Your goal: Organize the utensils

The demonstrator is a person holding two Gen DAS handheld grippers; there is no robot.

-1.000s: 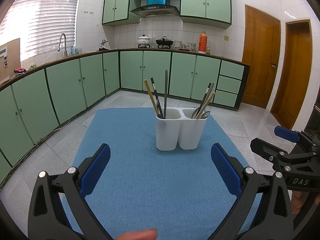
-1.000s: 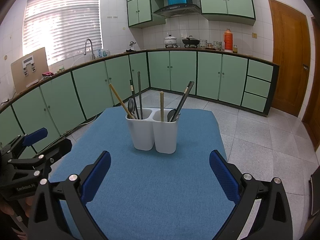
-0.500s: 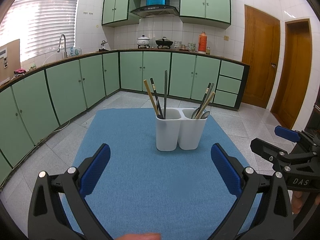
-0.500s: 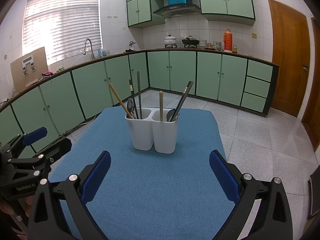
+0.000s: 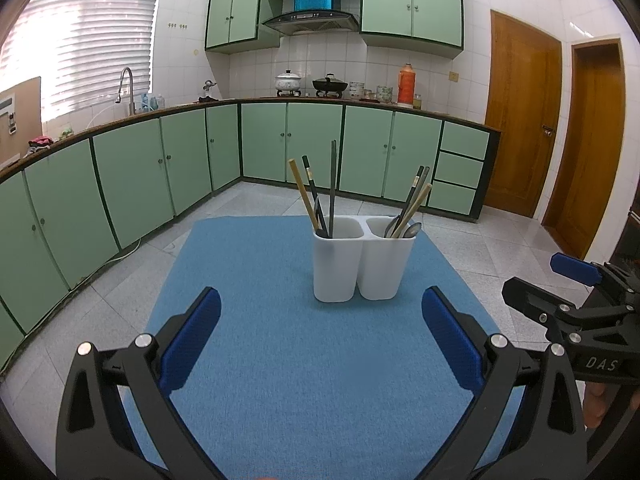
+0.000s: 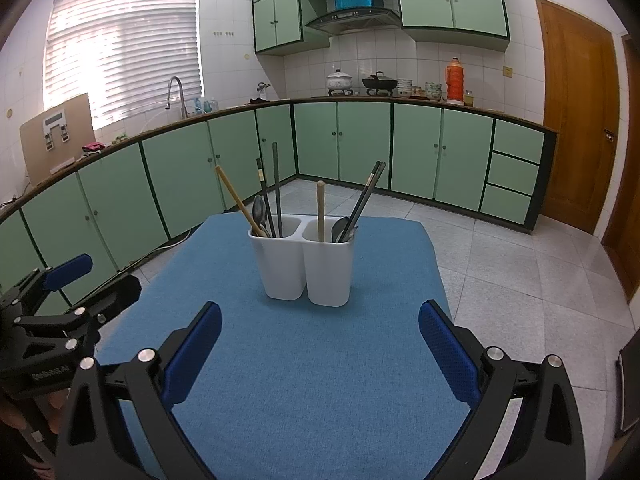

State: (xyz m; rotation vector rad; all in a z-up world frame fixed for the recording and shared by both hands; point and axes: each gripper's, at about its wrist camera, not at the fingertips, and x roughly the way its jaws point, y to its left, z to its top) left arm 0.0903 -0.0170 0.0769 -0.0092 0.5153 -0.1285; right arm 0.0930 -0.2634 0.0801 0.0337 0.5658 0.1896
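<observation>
A white two-compartment utensil holder (image 5: 360,264) (image 6: 306,262) stands upright on the blue mat (image 5: 280,360) (image 6: 312,380). Chopsticks, dark utensils and spoons stick out of both compartments; a wooden chopstick (image 5: 303,194) leans in the left one. My left gripper (image 5: 320,322) hovers open over the mat's near part, well short of the holder, nothing between its blue pads. My right gripper (image 6: 320,324) is likewise open and empty, set back from the holder. Each gripper also shows at the edge of the other's view.
The mat covers a table whose edges drop to a grey tiled floor (image 5: 480,248). Green kitchen cabinets (image 5: 140,176) run along the back and left walls. Wooden doors (image 5: 524,120) stand at the right. A hand (image 5: 596,404) holds the right gripper.
A fingertip at the bottom edge of the left wrist view has slipped almost out of sight. Both grippers and the holder have stayed put.
</observation>
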